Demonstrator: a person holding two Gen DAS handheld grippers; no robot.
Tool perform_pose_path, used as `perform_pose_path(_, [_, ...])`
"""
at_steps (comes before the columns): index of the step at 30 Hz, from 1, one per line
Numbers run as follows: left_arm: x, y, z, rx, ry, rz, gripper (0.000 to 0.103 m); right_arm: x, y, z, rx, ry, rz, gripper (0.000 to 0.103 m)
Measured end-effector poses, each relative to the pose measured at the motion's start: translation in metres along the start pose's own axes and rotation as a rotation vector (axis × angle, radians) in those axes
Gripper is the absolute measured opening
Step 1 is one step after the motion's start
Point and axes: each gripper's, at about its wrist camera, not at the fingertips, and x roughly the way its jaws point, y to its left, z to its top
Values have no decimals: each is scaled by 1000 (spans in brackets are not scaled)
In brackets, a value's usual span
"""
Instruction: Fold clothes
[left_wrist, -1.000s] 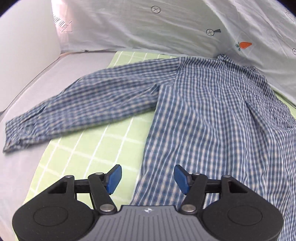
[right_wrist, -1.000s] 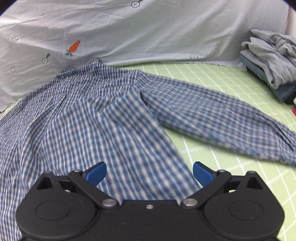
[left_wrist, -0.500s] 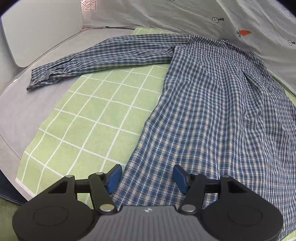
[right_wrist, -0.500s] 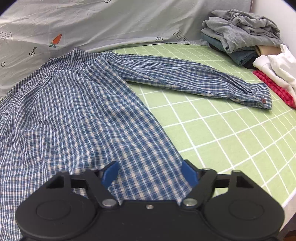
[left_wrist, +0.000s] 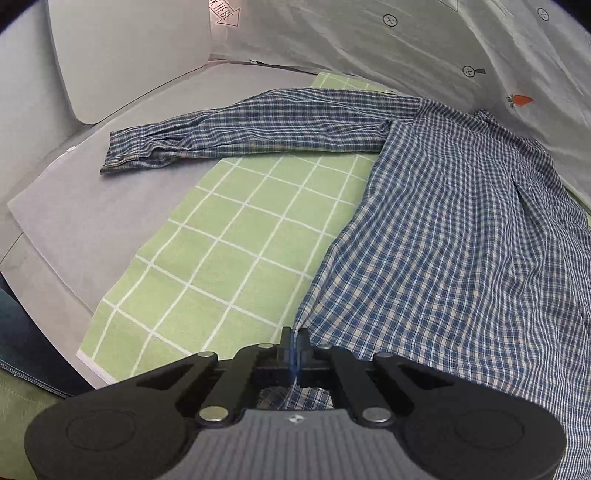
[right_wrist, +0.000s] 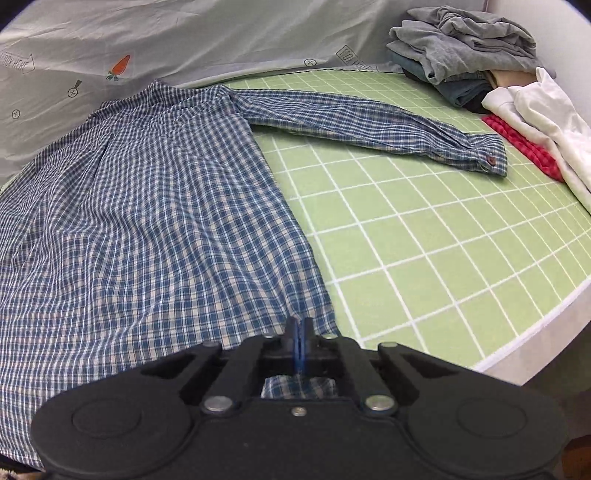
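A blue plaid shirt (left_wrist: 461, 236) is lying spread out, back up, ahead of both tools on a green gridded mat (left_wrist: 236, 236), its collar at the far end against a pale printed sheet (left_wrist: 424, 44). The left gripper (left_wrist: 294, 345) is clamping the near hem corner on its side, its blue pads pressed together with checked cloth caught between them and showing below in the gap of the frame. The right gripper (right_wrist: 298, 345) is pinching the opposite hem corner in the same way, jaws closed on the fabric. From the left tool, one sleeve (left_wrist: 258, 129) is stretching away to the far left, its cuff resting off the mat on a grey surface (left_wrist: 92, 206). From the right tool, the other sleeve (right_wrist: 369, 125) is reaching to the far right across the mat, its buttoned cuff (right_wrist: 484, 158) lying flat. Beyond that cuff, at the far right, a pile of grey folded clothes (right_wrist: 461, 44) is sitting beside a white garment (right_wrist: 535, 110) and a red checked piece (right_wrist: 524, 147).
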Motion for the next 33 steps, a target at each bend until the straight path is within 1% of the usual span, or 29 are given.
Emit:
perform_pose_path(3, [7,-4,-4,14,18,47,2,-1,9,-2,-69,27,-3,2])
perform_pose_path(5, [5,-9,-4,24,13,50,4,0,8,1,-78,38,-3,3])
perform_pose_path(8, [0,-17,-2,37,1,47,9,3,-3,8,-26,24,12,11])
perform_pose_path(9, [-2,-20,-2,42,-3,45,16,4,-7,11,-7,14,15,19])
perform_pose_path(10, [-4,-22,-1,47,-7,44,20,5,-10,14,12,4,19,30])
perform_pose_path(11, [-6,-25,0,45,-10,36,24,5,-14,17,31,-6,23,34])
perform_pose_path(12, [-10,-30,1,43,-16,20,24,6,-18,20,50,-16,26,37])
perform_pose_path(13, [-13,-34,2,41,-24,2,24,7,-22,23,68,-27,30,37])
perform_pose_path(15, [-20,-50,2,59,-42,-22,29,10,-28,30,95,-50,32,43])
perform_pose_path(17, [-24,-68,-1,93,-52,-30,32,17,-34,39,127,-60,33,44])
perform_pose_path(19, [-28,-88,-5,130,-53,-34,33,25,-41,48,157,-67,26,50])
perform_pose_path(22, [-34,-121,-13,169,-48,-61,36,37,-61,65,210,-91,-18,55])
perform_pose_path(24, [-38,-140,-15,182,-50,-70,43,43,-80,78,272,-107,-72,55])
perform_pose_path(28, [-41,-179,-17,192,-48,-61,46,55,-120,108,386,-148,-171,56])
perform_pose_path(29, [-41,-187,-17,182,-46,-59,46,59,-130,115,405,-160,-196,58])
perform_pose_path(30, [-42,-195,-16,160,-43,-63,47,63,-142,121,416,-168,-216,64])
perform_pose_path(31, [-42,-201,-16,134,-40,-72,47,67,-152,125,423,-173,-232,68])
perform_pose_path(33, [-41,-213,-15,102,-35,-81,48,80,-173,135,428,-175,-239,68])
